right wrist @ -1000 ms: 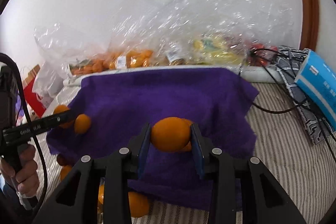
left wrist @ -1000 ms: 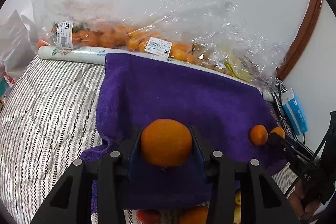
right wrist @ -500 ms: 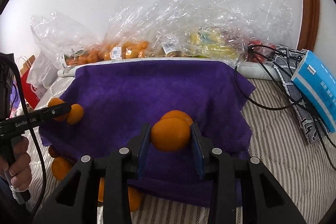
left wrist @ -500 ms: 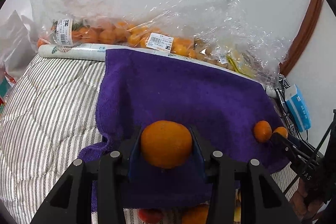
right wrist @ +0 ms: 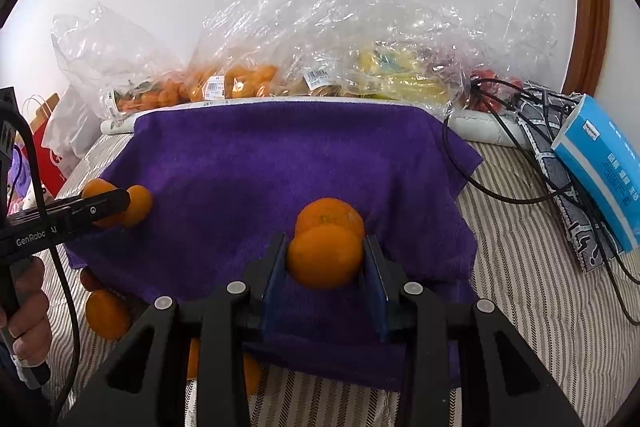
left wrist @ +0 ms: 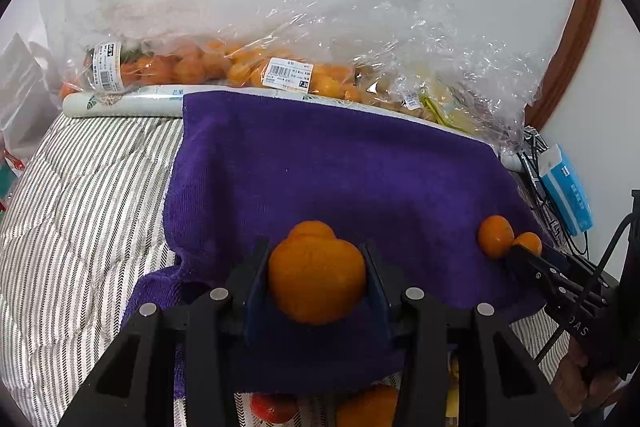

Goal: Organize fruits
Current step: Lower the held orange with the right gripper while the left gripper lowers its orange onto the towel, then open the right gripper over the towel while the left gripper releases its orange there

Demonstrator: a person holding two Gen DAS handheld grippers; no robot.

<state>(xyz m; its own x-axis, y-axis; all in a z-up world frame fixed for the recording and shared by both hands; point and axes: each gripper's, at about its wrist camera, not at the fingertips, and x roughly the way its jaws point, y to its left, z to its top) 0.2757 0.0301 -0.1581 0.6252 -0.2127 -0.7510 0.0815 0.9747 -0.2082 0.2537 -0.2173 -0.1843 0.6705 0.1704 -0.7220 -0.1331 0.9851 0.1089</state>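
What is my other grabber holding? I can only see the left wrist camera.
Observer: The right gripper is shut on one orange, held between its pads.
Operator: Is there another one close by?
Observer: Yes, a second orange sits just behind it on the purple towel.
Operator: Who is holding my grabber?
Observer: A hand is wrapped around the handle of the left gripper, at the left edge of the right wrist view.

Left gripper (left wrist: 316, 283), right gripper (right wrist: 325, 267): black frames, blue jaws, silver screws, black cables, white lettering
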